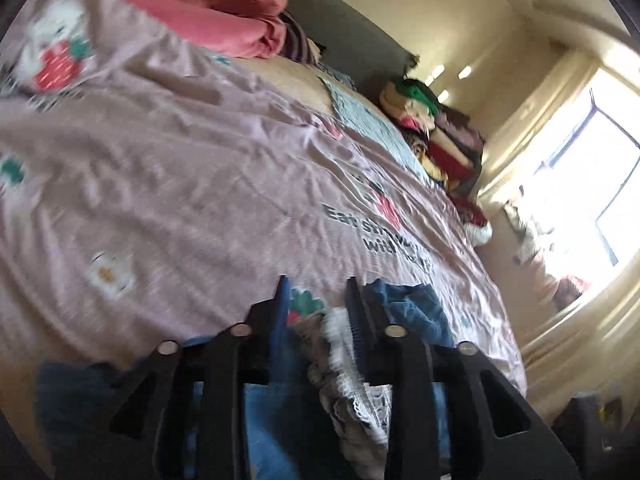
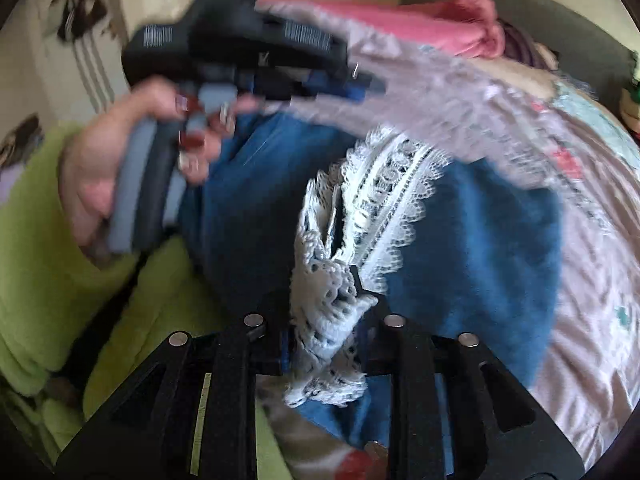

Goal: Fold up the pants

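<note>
The blue denim pants, trimmed with white lace, lie bunched on the bed's pink printed sheet, running back between the jaws of both grippers. The right gripper has its jaws pinched on the scalloped, openwork lace at the pants' edge. The left gripper holds its jaws partly spread around denim and lace; whether they grip cannot be told.

Both wrist views (close) share the bed.
</note>
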### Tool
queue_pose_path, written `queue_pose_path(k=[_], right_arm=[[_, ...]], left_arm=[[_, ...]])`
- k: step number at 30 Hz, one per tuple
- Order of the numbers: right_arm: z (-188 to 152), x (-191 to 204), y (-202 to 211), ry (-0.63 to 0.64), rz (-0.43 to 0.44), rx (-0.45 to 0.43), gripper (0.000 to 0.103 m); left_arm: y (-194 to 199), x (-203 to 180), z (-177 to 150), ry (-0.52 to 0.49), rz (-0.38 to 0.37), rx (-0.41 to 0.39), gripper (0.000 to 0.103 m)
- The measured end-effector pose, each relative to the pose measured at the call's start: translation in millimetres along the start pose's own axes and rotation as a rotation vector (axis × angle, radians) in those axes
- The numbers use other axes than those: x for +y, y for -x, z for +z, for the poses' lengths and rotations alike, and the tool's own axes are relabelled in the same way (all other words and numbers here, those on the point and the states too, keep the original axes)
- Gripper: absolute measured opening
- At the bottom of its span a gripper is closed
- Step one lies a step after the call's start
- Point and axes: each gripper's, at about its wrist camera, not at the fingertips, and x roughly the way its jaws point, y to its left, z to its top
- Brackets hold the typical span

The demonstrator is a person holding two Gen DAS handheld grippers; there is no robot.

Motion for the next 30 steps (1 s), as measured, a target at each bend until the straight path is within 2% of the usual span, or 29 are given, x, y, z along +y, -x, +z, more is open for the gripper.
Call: queue_pose_path(k=[1, 3, 4, 7, 9, 12, 16, 18, 22, 25, 27, 28, 29, 30], right_arm=[[-1, 4, -1, 0.008, 0.007, 0.006, 0.032], [-2, 9, 5, 0.016, 0.031, 0.004, 0.038], [-2, 10, 11, 0.018, 0.038, -0.009, 0.041], [-2, -1, 38, -0.016, 0.031, -0.074, 0.052], [-7, -19, 54, -0.074, -0.001, -0.113, 0.054], [-9, -56, 64, -0.169, -0.102, -0.125, 0.055], [-4, -114, 64, -0.322, -0.093, -0.142, 0.057], [1, -132, 60, -0.339, -0.148, -0.126, 0.057], [18, -160, 39, -0.361, -0.137, -0.085, 0.057], [27, -184, 13, -0.433, -0.104, -0.05, 0.057], [30, -201, -3, -0.482, -0.087, -0.033, 0.057], [29, -206, -9, -0.494, -0.067, -0.015, 0.057], [27, -212, -17, -0.518, -0.041, 0.007, 0.057], [25, -216, -22, -0.545, -0.009, 0.01, 0.046]], left_arm=[[1, 3, -2, 0.008, -0.01, 0.004, 0.037], [-4, 1, -4, 0.005, -0.035, 0.017, 0.039], [-5, -1, -7, -0.006, -0.038, 0.021, 0.039], [-9, -5, -13, -0.036, -0.053, 0.038, 0.05], [-12, -7, -14, -0.044, -0.063, 0.05, 0.051], [-20, -1, -15, -0.026, -0.065, 0.07, 0.051], [-34, 0, -17, -0.022, -0.026, 0.123, 0.051], [-43, 0, -17, -0.026, -0.011, 0.156, 0.052], [-57, -1, -15, -0.042, 0.008, 0.19, 0.054], [-60, -1, -14, -0.046, 0.011, 0.195, 0.052], [-62, -5, -14, -0.058, 0.007, 0.199, 0.041], [-63, -6, -14, -0.055, -0.013, 0.2, 0.023], [-63, -8, -14, -0.054, -0.019, 0.197, 0.021], [-62, -12, -14, -0.069, -0.014, 0.187, 0.019]])
